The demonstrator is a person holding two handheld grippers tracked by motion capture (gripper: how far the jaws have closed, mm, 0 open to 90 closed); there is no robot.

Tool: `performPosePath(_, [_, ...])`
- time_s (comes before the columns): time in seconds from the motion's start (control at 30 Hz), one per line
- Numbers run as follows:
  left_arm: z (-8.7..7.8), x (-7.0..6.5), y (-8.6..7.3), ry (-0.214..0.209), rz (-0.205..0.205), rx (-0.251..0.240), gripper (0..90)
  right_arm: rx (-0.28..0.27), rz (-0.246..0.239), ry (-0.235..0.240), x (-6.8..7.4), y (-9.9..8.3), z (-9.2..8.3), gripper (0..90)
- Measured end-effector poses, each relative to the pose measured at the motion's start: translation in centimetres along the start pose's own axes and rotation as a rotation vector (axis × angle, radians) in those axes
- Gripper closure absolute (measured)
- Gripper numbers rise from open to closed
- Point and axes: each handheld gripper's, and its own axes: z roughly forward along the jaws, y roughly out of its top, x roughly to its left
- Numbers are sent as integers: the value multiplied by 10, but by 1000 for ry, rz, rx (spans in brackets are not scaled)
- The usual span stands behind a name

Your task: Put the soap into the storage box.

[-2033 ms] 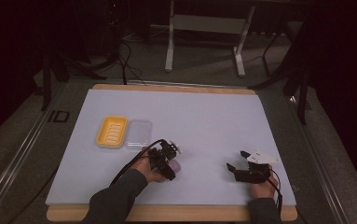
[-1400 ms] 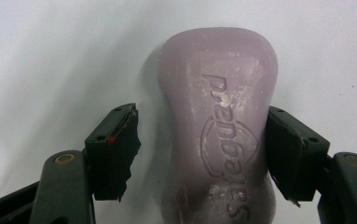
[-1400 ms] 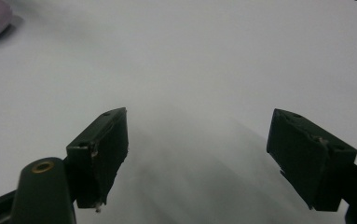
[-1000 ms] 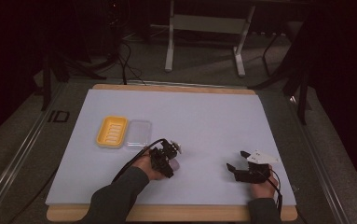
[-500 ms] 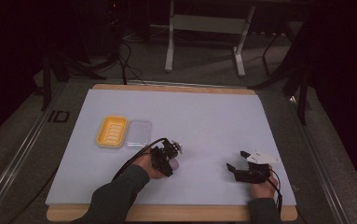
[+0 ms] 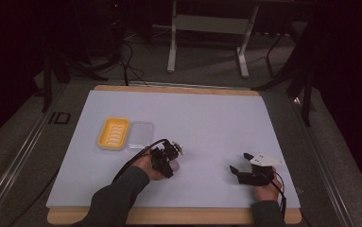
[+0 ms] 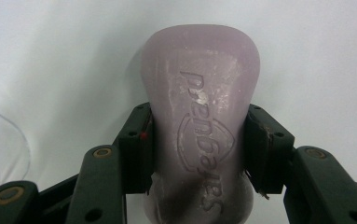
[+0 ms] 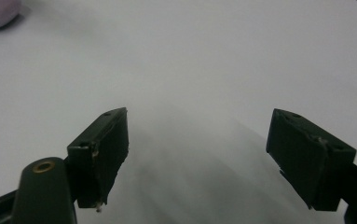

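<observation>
Lilac soap bar (image 6: 175, 165) lies on white surface (image 6: 216, 123), right of yellow dish (image 6: 113, 133); not yet lifted. Left gripper view: left tongs (image 7: 197, 140) clenched on bar's waist, closure just completed. Right gripper view: right tongs (image 8: 218, 140) released, idle. Remaining, prob.: transfer to dish.

Item: pale lilac soap bar (image 7: 199, 126). Embossed brand wording running lengthwise along its top face, reads roughly "pengales", crossing a raised shield-shaped emblem; spelling uncertain.

Item: dark surround off the counter's left edge (image 6: 58, 118). White marking "ID".
</observation>
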Motion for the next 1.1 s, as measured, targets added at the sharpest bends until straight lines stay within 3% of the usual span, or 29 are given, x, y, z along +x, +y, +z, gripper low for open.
performPosePath(0.53, [-4, 6, -5, -3, -23, -7, 501, -1, 1, 0, 0, 0, 0, 205])
performPosePath(1.1, [-15, 14, -10, 21, -37, -26, 501, -3, 2, 1, 0, 0, 0, 205])
